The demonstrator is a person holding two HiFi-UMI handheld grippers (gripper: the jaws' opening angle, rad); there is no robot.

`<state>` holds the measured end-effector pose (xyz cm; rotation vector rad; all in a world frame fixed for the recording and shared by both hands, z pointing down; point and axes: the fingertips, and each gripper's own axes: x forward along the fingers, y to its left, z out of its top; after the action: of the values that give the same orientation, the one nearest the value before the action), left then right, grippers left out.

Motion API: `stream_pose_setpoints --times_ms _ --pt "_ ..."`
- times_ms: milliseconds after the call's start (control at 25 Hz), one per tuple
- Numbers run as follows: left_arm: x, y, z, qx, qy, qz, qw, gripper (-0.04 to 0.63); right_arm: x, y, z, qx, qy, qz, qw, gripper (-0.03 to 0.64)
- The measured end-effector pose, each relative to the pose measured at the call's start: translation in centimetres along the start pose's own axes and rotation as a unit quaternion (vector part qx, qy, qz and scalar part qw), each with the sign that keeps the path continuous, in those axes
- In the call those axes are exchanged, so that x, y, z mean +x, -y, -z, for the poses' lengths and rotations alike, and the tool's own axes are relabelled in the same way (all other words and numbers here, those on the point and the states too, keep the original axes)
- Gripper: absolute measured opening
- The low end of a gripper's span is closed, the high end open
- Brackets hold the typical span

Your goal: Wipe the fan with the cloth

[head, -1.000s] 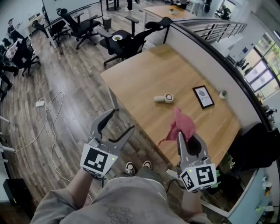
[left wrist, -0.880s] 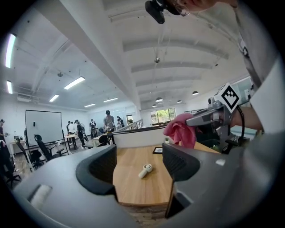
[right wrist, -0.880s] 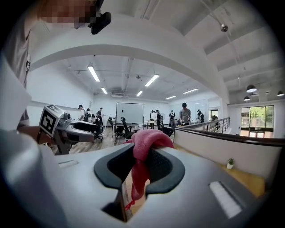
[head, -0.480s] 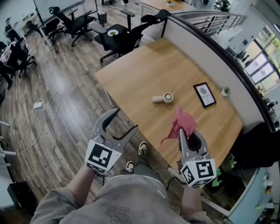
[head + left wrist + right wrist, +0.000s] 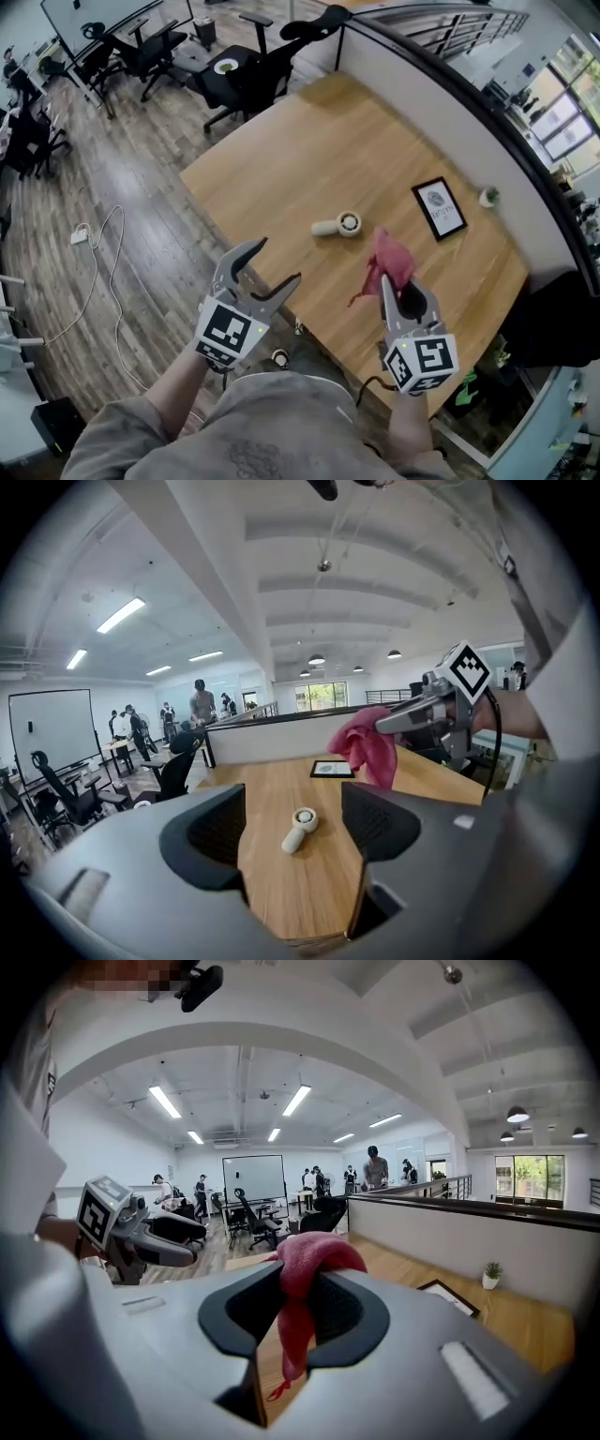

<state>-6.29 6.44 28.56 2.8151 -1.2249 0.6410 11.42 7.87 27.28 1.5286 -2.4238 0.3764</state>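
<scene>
Above the near edge of a wooden worktop (image 5: 281,159), two hand-held grippers are shown side by side in the head view. Left gripper (image 5: 277,264): jaws spread wide with nothing between them, poised over the worktop's near-left edge; its own view looks through the gap along the wood toward the fan. Right gripper (image 5: 398,287): jaws clenched on a pink cloth (image 5: 389,264), which bunches above the jaw tips and hangs down between them in a loose tail, clear of the wood as far as the views show. Fan (image 5: 337,226): a small white handheld model lying on its side on the worktop, round head toward the person's right and handle toward the left, near the middle of the surface, beyond both grippers and touched by neither. The cloth hangs near the fan, on its near-right side, without reaching it. Black-framed picture (image 5: 438,208): lying flat on the worktop to the right of the fan and apart from it. Small potted plant (image 5: 487,197): standing beyond the frame, close to the low white partition (image 5: 422,89) that borders the worktop's far side. Black office chairs (image 5: 253,80) stand past the worktop's far-left end, and a white cable (image 5: 103,253) trails across the wooden floor at left.
</scene>
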Motion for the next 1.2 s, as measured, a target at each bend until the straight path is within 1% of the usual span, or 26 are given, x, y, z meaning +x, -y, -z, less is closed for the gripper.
stream_pose_setpoints --times_ms 200,320,440,640,720,840,1080,1200 --pt "6.0 -0.6 2.5 0.007 -0.037 0.015 0.9992 0.318 4.0 3.2 1.7 0.009 -0.019 -0.011 1.000 0.080" --pt "9.4 -0.7 4.3 0.004 -0.061 0.022 0.9979 0.318 6.1 4.7 3.1 0.014 -0.036 -0.020 0.999 0.080" --pt "11.8 -0.5 6.2 -0.002 -0.085 0.036 0.9958 0.318 7.7 5.9 4.5 0.021 -0.051 -0.024 0.998 0.080" --pt "15.1 -0.9 8.9 -0.006 -0.107 0.053 0.9928 0.318 9.8 7.2 6.7 0.021 -0.076 -0.029 0.996 0.080" --pt "16.2 -1.3 10.2 -0.005 -0.111 0.063 0.9918 0.319 10.6 7.6 7.5 0.023 -0.084 -0.030 0.996 0.080" --pt "17.8 -1.6 10.9 0.004 -0.109 0.087 0.9903 0.318 11.9 8.0 8.5 0.030 -0.090 -0.028 0.995 0.080" --pt "20.8 -0.6 13.9 0.033 -0.119 0.136 0.9831 0.311 14.2 9.0 10.1 0.036 -0.098 -0.012 0.994 0.080" --pt "22.0 -0.7 15.3 0.037 -0.116 0.153 0.9806 0.305 15.3 9.2 11.0 0.040 -0.103 -0.001 0.994 0.080"
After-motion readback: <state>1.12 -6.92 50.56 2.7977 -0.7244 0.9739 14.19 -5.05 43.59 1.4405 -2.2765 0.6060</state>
